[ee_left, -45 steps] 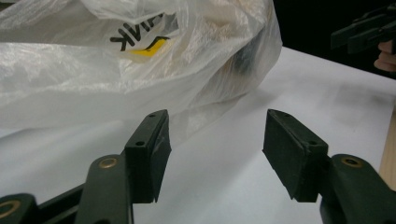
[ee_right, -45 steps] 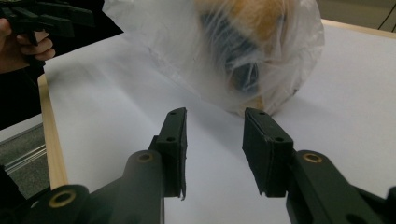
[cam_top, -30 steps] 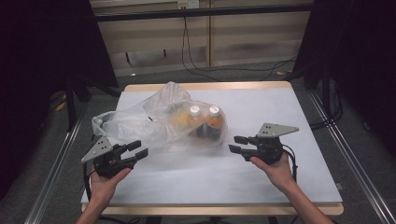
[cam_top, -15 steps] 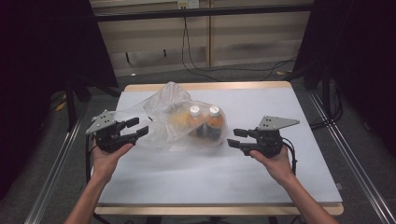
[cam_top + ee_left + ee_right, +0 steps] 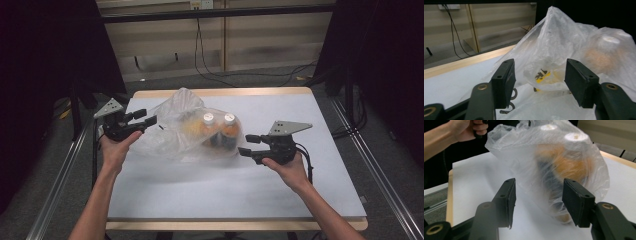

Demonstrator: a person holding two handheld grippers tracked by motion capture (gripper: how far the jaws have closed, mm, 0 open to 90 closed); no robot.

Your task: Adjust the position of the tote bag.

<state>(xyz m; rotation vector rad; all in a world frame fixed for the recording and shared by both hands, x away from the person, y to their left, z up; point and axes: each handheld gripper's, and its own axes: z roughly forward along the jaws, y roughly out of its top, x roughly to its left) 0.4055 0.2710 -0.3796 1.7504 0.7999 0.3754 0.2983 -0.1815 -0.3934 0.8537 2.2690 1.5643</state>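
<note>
Both sets of tongs have just been opening, and nothing sits between either pair. Since a second ago the left tongs (image 5: 142, 119) have travelled from the near left of the surface (image 5: 210, 195) up to the bag's far-left edge, while the right tongs (image 5: 250, 144) hold their place just beside the bag's right end. Both now stand moderately wide and empty, flanking the plastic bag (image 5: 175, 127), which lies in the middle of the surface; this looks like the approach to a two-sided grasp. The bag is thin, translucent, crinkled film, peaked at its loose end. Inside it, two orange bottles (image 5: 220, 131) with round white caps stand side by side.
</note>
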